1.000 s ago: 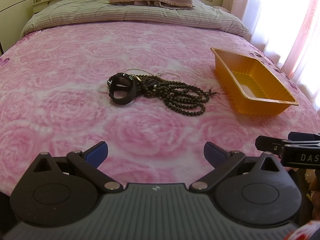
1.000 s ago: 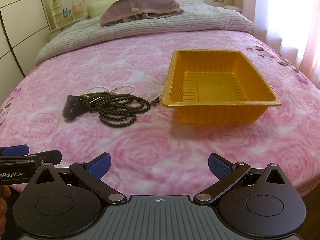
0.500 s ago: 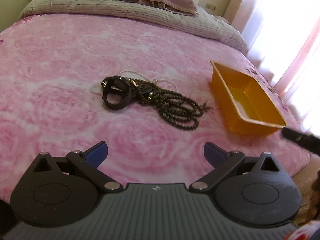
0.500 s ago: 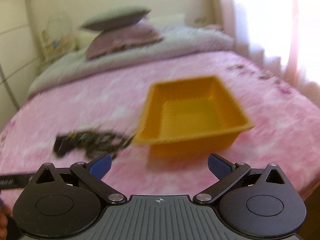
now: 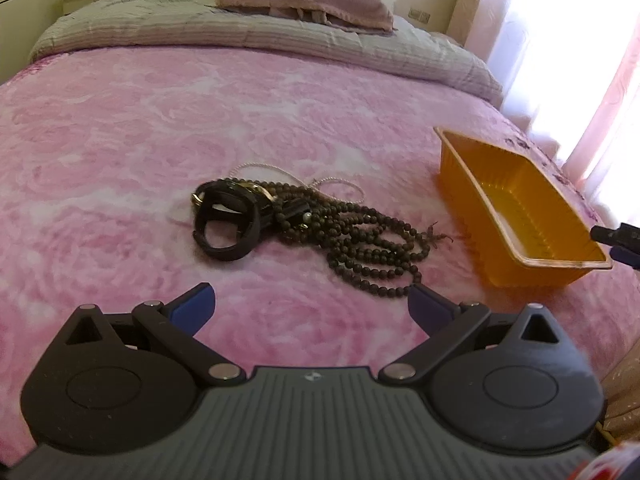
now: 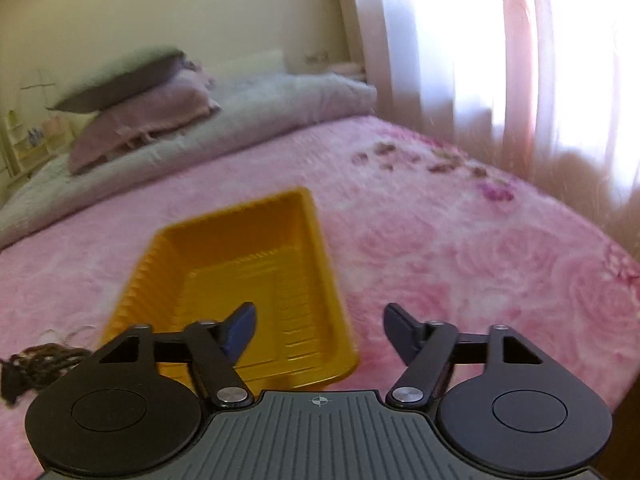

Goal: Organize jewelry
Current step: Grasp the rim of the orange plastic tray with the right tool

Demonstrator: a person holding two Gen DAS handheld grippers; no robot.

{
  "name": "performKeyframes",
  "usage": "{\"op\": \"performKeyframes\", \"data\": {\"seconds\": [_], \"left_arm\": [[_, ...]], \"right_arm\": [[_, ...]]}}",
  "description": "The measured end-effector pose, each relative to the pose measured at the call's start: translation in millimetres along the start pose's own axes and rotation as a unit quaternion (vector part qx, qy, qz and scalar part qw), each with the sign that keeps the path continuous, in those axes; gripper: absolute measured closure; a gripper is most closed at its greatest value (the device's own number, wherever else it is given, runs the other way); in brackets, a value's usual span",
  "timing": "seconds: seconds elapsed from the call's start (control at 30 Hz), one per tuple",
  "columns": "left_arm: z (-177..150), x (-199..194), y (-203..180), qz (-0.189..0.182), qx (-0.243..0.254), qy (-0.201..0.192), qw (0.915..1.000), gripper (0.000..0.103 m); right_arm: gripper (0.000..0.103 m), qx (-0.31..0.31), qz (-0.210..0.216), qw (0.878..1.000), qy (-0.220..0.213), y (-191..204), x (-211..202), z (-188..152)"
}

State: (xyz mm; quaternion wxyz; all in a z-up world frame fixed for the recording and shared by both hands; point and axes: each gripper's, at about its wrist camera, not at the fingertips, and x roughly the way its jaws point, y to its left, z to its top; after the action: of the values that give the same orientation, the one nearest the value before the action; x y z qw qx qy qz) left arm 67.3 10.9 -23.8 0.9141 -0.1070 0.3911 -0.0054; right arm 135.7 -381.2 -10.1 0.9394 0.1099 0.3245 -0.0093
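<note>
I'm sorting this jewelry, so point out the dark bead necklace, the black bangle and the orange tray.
dark bead necklace (image 5: 372, 248), left wrist view, middle loops.
black bangle (image 5: 226, 227), left wrist view, near rim.
orange tray (image 5: 472, 184), left wrist view, side wall.

Orange tray (image 5: 516, 216), dark brown beads (image 5: 372, 240), black bracelet (image 5: 228, 224) on pink rose-patterned blanket (image 5: 120, 140).

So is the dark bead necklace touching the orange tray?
Apart. The left wrist view shows pink blanket between the necklace's frayed end and the tray.
</note>
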Motion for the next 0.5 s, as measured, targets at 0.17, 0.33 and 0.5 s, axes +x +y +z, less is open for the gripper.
{"op": "performKeyframes", "data": {"seconds": [0.17,0.33,0.5], "left_arm": [[2.3,19.6,-7.0,-0.009,0.003,0.018,0.9998,0.006],[4.8,30.0,-16.0,-0.021,0.014,0.021,0.9995,0.009],[5.3,32.6,-19.5,-0.028,0.02,0.018,0.9993,0.009]], "right_arm": [[0.054,0.02,0.008,0.999,0.034,-14.2,29.2,-3.5],[0.069,0.042,0.033,0.997,0.059,-19.2,43.4,-7.2],[0.091,0.046,0.039,0.996,0.07,-18.8,49.5,-4.2]]}}
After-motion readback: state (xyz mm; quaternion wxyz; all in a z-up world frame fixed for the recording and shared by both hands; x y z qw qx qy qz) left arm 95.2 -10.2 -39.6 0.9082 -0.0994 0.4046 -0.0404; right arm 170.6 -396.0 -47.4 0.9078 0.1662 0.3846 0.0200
